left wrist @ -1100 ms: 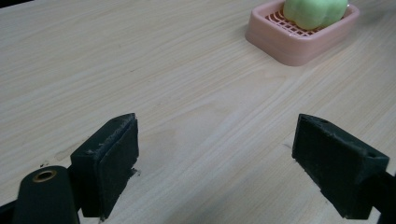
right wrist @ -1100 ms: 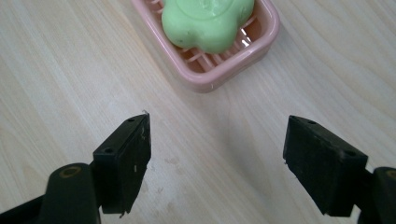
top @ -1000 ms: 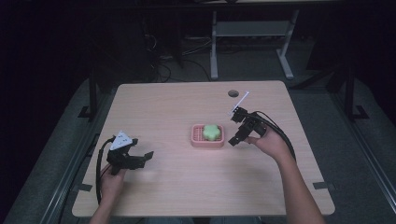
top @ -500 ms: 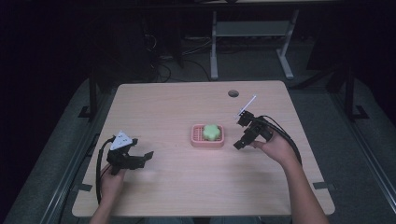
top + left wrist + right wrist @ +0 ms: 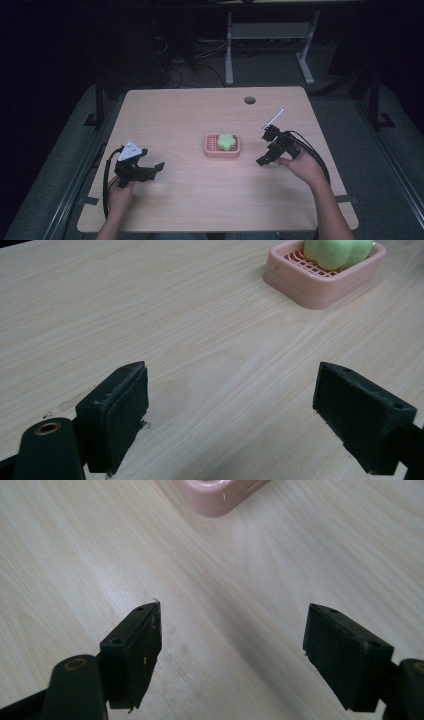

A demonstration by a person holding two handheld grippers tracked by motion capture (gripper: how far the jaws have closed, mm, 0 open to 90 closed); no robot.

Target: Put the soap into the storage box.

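A pink slatted dish (image 5: 213, 147) lies near the middle of the table with a pale green lobed block (image 5: 226, 140) resting in it. In the left gripper view the dish (image 5: 320, 285) and green block (image 5: 336, 251) sit at the upper right, well ahead of the jaws. My left gripper (image 5: 154, 170) rests low at the table's left front, open and empty (image 5: 232, 410). To the right of the dish is my right gripper (image 5: 263, 159), open and empty, just above bare wood (image 5: 232, 650). A corner of the dish (image 5: 215, 495) shows at the top of the right gripper view.
The wooden table (image 5: 190, 115) has a round cable hole (image 5: 249, 100) near its far edge. Black cables trail from both grippers toward the person's side. Beyond the table stand a desk frame (image 5: 265, 40) and dark floor.
My right gripper has drawn back from the dish, down and to the right, leaving the green block in the dish. The left gripper has stayed put.
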